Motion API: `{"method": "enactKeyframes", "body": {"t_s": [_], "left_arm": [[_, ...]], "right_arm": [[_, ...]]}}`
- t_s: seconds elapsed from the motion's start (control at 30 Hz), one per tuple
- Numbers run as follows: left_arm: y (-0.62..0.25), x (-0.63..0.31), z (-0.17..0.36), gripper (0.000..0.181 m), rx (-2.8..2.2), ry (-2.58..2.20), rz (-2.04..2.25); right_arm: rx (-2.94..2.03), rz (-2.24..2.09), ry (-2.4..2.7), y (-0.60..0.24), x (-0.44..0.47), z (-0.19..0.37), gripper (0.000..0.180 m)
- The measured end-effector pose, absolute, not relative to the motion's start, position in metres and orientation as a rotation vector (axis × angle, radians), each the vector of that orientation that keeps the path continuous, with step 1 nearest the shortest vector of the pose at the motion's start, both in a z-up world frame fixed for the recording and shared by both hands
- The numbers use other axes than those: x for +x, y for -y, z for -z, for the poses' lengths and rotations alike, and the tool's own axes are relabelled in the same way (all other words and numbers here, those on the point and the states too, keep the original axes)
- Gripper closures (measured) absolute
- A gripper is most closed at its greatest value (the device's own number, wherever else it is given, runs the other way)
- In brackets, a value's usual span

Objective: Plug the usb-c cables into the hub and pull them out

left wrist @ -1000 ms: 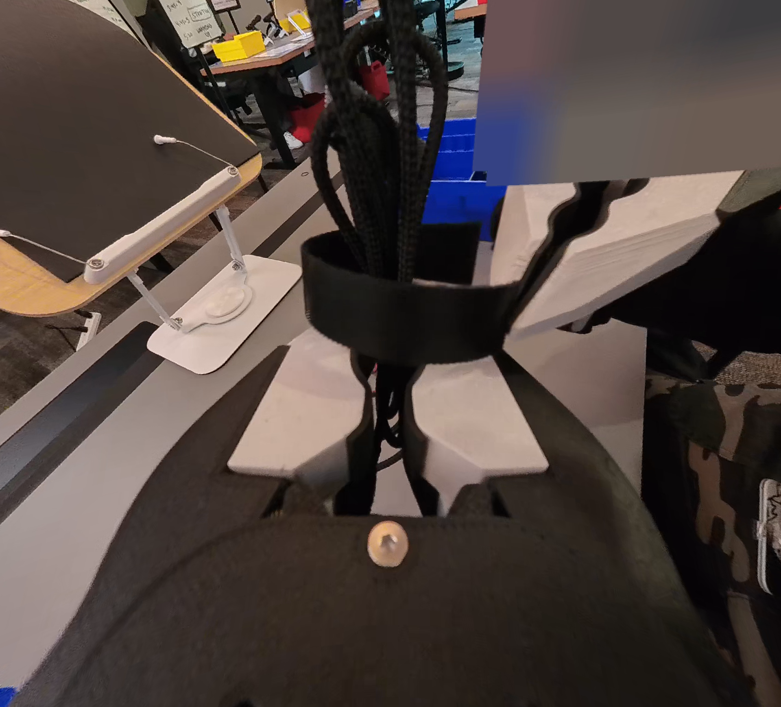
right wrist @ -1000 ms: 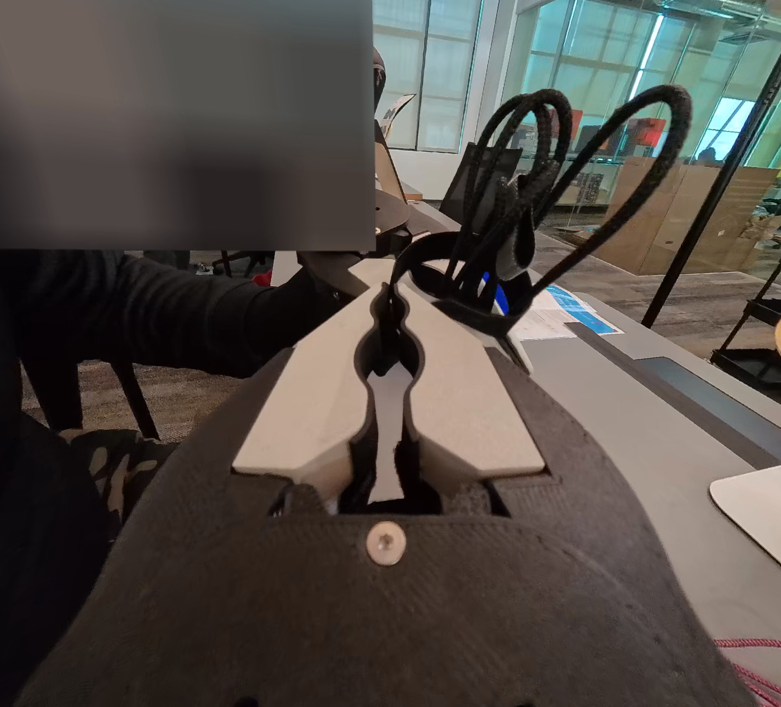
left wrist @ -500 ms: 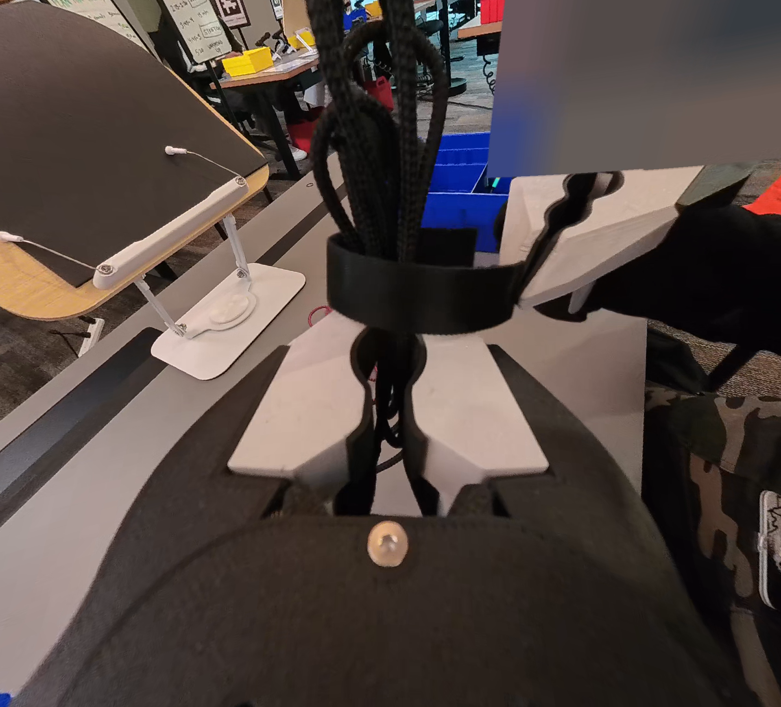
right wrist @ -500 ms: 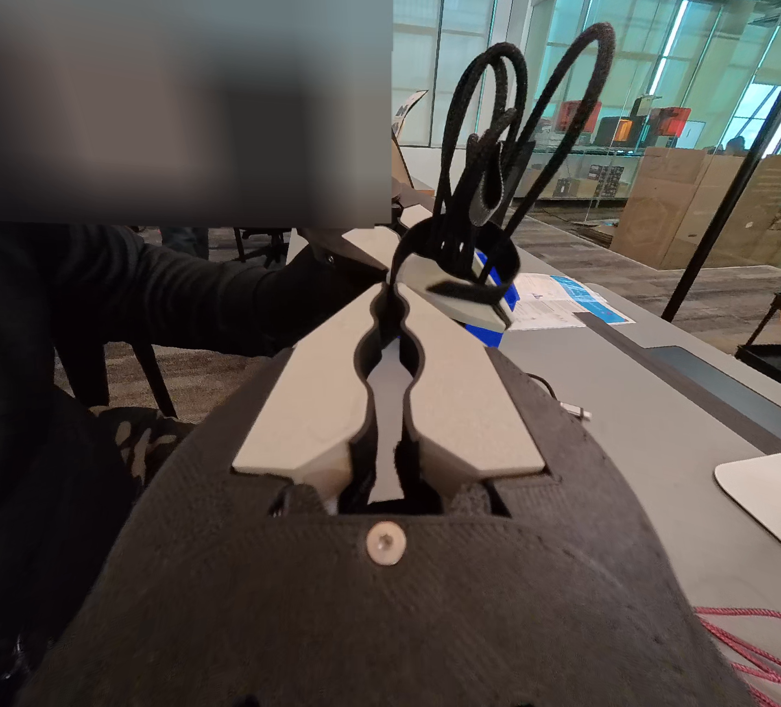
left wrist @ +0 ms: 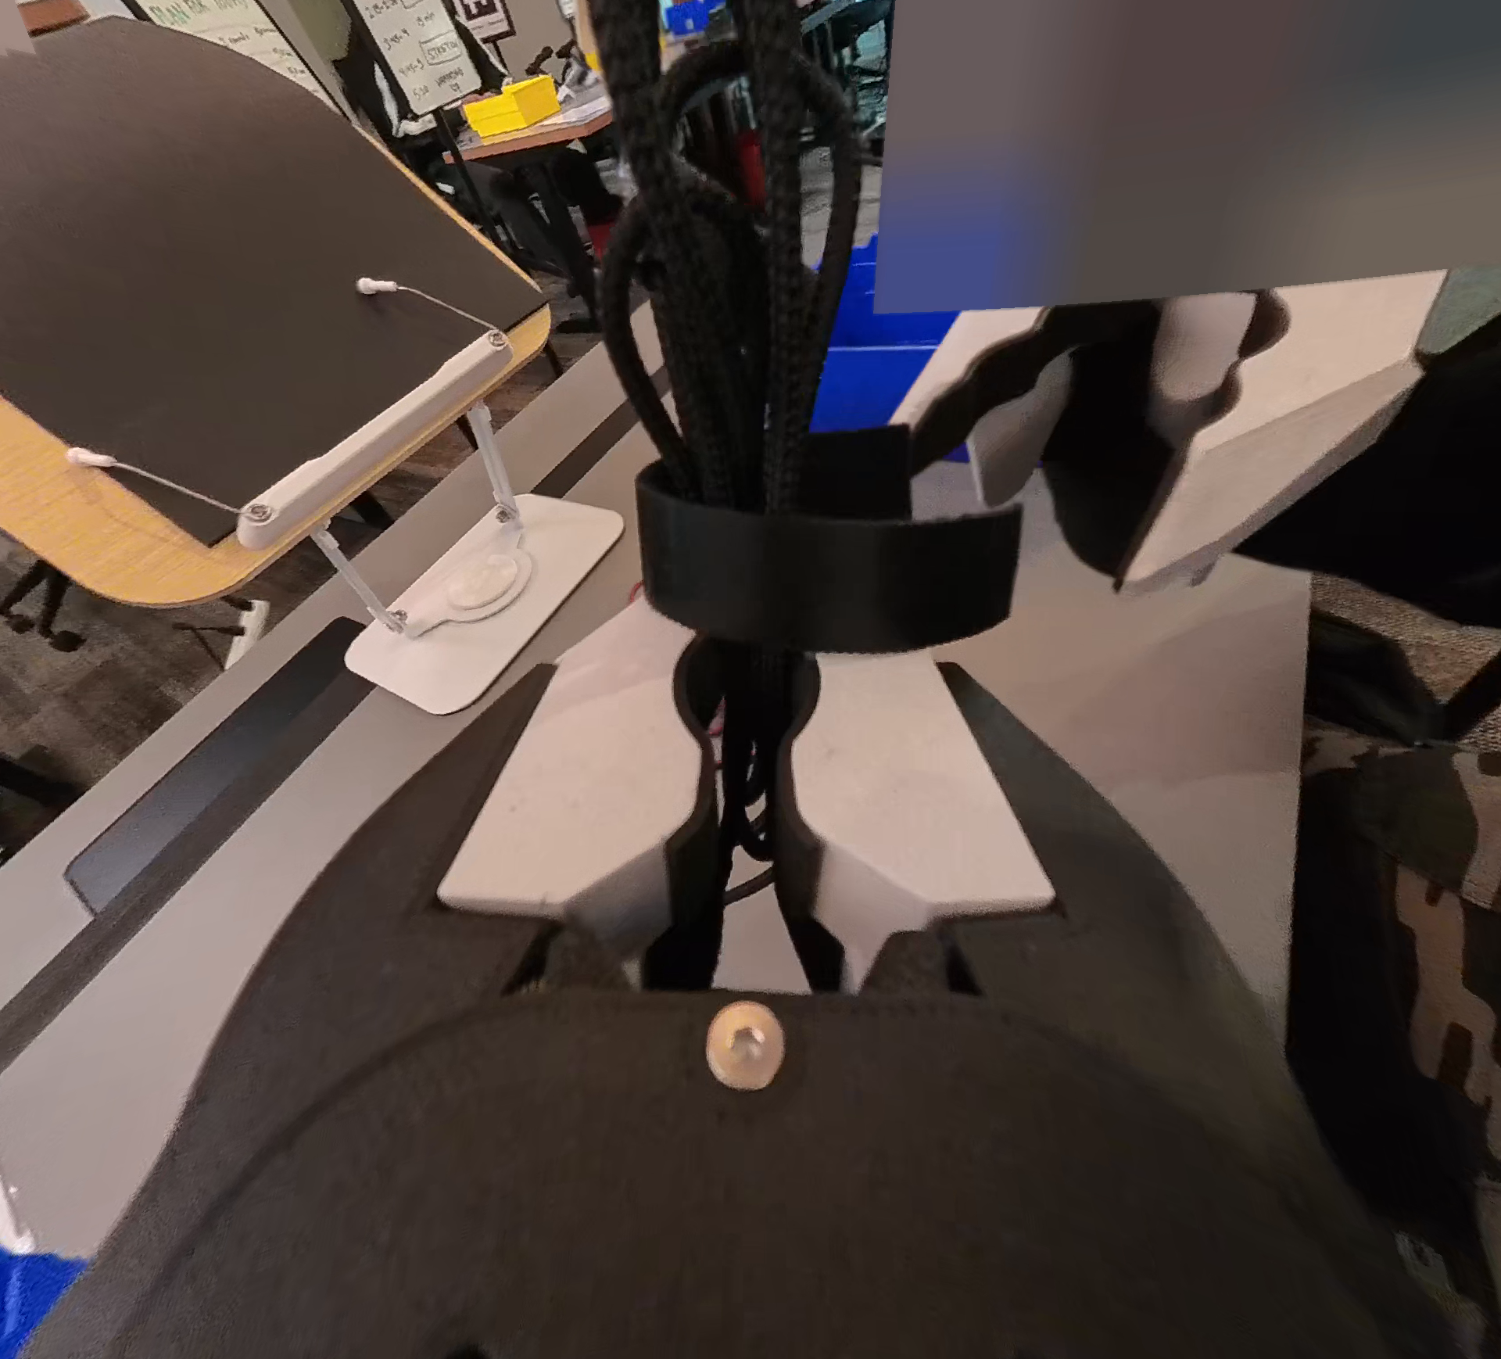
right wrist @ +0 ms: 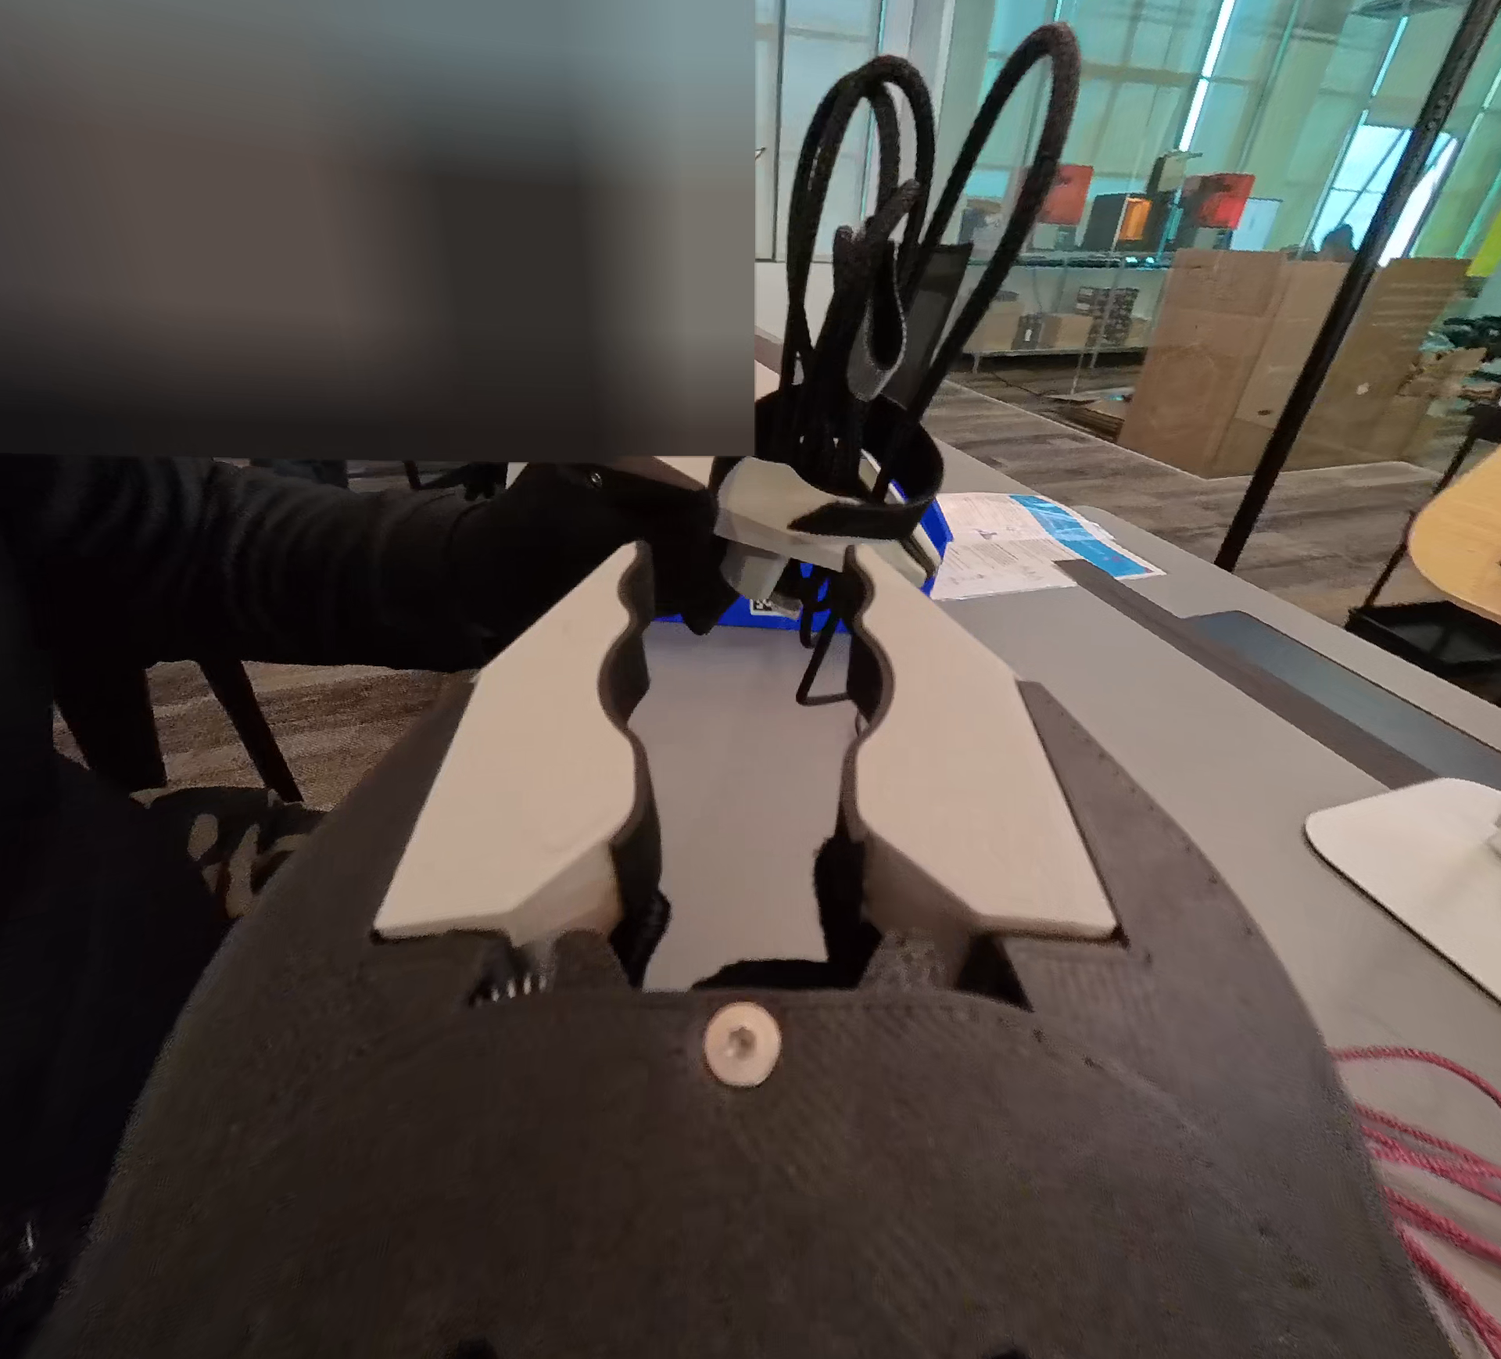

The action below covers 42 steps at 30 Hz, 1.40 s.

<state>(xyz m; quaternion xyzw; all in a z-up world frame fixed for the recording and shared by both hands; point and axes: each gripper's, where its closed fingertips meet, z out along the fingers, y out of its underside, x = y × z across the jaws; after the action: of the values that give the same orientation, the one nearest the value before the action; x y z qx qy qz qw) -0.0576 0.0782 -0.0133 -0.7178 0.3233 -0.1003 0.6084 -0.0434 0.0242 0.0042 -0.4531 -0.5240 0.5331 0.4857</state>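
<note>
here, left gripper (left wrist: 746, 678) pinching the coiled black usb-c cable bundle (left wrist: 731, 280) and holding it upright above the grey table (left wrist: 244, 873), black strap (left wrist: 820, 573) looping around the bundle, right gripper (right wrist: 746, 617) standing spread just beside the strap, gripping nothing

There were 2 grippers: the left gripper (left wrist: 743, 678) and the right gripper (right wrist: 743, 589). 1 black cable bundle (left wrist: 723, 313) had 1 black strap (left wrist: 820, 573). Far left stood 2 whiteboards (left wrist: 398, 12), 1 tablet stand (left wrist: 487, 589), and 1 yellow box (left wrist: 512, 105).
</note>
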Motion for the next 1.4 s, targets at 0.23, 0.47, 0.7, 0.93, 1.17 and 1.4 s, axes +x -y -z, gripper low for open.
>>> {"method": "enactKeyframes", "body": {"t_s": [0.23, 0.47, 0.7, 0.93, 1.17, 1.4], "left_arm": [[-0.083, -0.058, 0.015, 0.181, -1.669, -0.76, 0.085], [-0.082, -0.061, 0.01, 0.181, -1.675, -0.73, 0.054], [-0.084, -0.067, 0.009, 0.181, -1.687, -0.712, -0.01], [-0.089, -0.072, 0.013, 0.181, -1.711, -0.694, -0.079], [-0.09, -0.072, 0.016, 0.181, -1.723, -0.684, -0.092], [-0.091, -0.076, 0.016, 0.181, -1.731, -0.661, -0.071]], "right_arm": [[-1.228, -1.32, 1.186, -0.038, -0.054, -0.009, 0.087], [-1.22, -1.334, 1.148, -0.036, -0.066, -0.018, 0.127], [-1.241, -1.301, 1.141, -0.034, -0.071, -0.018, 0.121], [-1.256, -1.219, 1.149, -0.037, -0.077, -0.013, 0.117], [-1.278, -1.205, 1.107, -0.048, -0.076, -0.01, 0.139], [-1.274, -1.249, 1.116, -0.048, -0.076, -0.008, 0.141]]}}
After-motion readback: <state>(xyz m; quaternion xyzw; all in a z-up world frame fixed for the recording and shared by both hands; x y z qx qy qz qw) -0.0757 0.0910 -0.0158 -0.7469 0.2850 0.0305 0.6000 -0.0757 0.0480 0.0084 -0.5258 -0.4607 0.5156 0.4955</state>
